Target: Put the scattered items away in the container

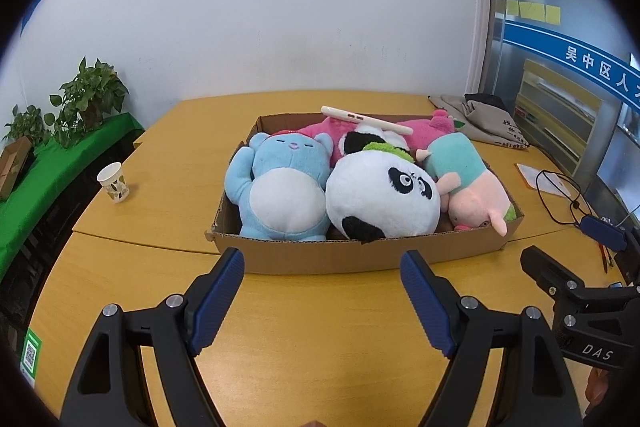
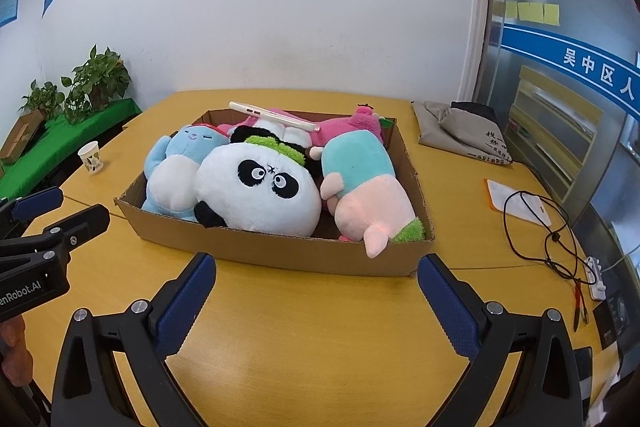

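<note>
Both grippers hang over the bare yellow wooden table (image 1: 320, 347), and the left gripper (image 1: 322, 297) has its blue-padded jaws wide apart, nothing between them; the right gripper (image 2: 316, 301) likewise gapes empty. Centre frame, the shallow brown cardboard box (image 1: 360, 255) is packed: pale blue plush bear (image 1: 276, 187), round black-and-white panda plush (image 1: 380, 199), pink-and-teal pig plush (image 1: 468, 179), white phone (image 1: 366, 119) on top

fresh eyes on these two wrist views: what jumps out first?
The cardboard box mid-table, crammed with plush toys: a big panda in front, a blue bear to its left, a pink-and-teal pig to its right, its snout overhanging the front wall. A white phone lies across the pink plush at the back. Both grippers, left and right, hover in front with jaws open and empty.
</note>
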Tool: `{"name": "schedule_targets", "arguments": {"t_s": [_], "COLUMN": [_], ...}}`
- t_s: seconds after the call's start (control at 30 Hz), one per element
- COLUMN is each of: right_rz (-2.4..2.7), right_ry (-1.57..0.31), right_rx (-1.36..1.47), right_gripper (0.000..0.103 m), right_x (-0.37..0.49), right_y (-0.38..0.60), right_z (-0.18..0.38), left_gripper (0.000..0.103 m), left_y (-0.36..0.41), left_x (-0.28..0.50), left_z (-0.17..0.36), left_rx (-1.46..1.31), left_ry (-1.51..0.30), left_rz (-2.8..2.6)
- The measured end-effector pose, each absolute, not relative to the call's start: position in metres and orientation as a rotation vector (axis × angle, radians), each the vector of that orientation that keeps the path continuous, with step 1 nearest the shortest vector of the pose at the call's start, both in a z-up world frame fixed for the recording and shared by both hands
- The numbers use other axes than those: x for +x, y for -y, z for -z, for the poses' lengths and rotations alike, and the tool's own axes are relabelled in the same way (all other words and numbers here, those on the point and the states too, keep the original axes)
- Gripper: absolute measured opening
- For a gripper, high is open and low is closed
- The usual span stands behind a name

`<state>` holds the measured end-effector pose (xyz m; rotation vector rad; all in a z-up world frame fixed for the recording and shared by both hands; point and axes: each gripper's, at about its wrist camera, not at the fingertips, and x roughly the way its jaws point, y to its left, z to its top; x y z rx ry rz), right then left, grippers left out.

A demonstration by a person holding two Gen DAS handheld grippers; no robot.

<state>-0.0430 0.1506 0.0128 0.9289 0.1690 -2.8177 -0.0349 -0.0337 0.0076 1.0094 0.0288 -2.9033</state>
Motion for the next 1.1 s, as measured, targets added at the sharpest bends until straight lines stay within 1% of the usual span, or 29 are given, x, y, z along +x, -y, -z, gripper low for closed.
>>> {"name": "schedule_targets", "arguments": {"t_s": [0.13, 0.37, 1.1], "right_rz": [2.817, 2.825, 2.812], "right_ry": [-0.176, -0.192, -0.181], "right_rx": [0.929, 0.917, 0.943], "right_gripper": [0.102, 0.102, 0.103], "right_x": [-0.042, -0.04, -0.042], "right_y": [-0.148, -0.144, -0.145], "right_z": [-0.013, -0.013, -0.004], "left_gripper": [0.08, 0.08, 0.081], "left_y": [0.035, 0.036, 0.036], "left_x": [-0.035, -0.033, -0.039], "left_z": [-0.005, -0.003, 0.006], "left_rx": [1.037, 1.036, 1.085], "left_ry": [-0.047, -0.028, -0.033], "left_rz": [2.931, 2.919, 2.902]}}
